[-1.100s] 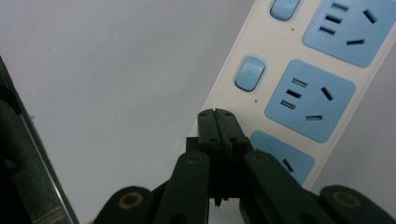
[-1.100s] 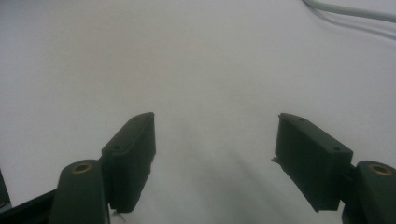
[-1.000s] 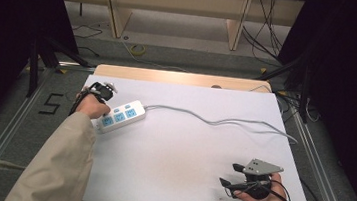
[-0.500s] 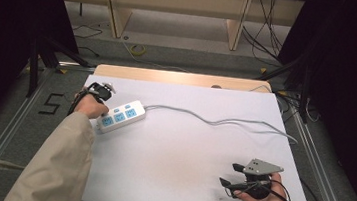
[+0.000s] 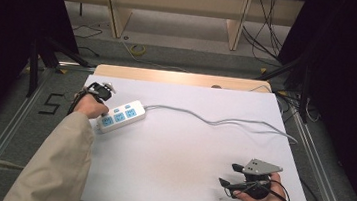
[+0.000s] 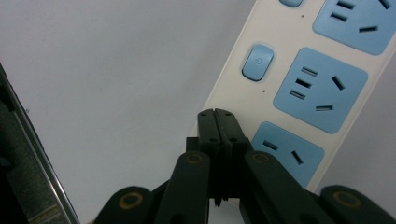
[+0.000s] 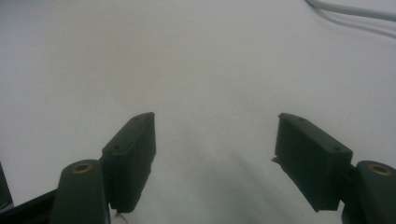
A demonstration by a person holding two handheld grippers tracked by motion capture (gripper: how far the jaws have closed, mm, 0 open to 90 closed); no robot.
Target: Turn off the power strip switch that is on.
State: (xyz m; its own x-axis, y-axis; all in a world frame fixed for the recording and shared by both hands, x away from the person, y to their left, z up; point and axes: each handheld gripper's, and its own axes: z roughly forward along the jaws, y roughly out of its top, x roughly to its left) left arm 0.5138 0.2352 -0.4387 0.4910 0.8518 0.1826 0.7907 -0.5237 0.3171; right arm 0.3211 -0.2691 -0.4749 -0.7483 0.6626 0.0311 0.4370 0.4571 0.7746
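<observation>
Left tool (image 6: 217, 116) with jaws pressed together, tips at the near edge of the white power strip (image 5: 120, 116) — its grey cord (image 5: 214, 119) trailing right across the white surface (image 5: 169, 170), right tool (image 7: 215, 154) jaws spread wide — empty, near the surface's front right corner.

White power strip (image 5: 120, 116) lying flat, table's left
</observation>
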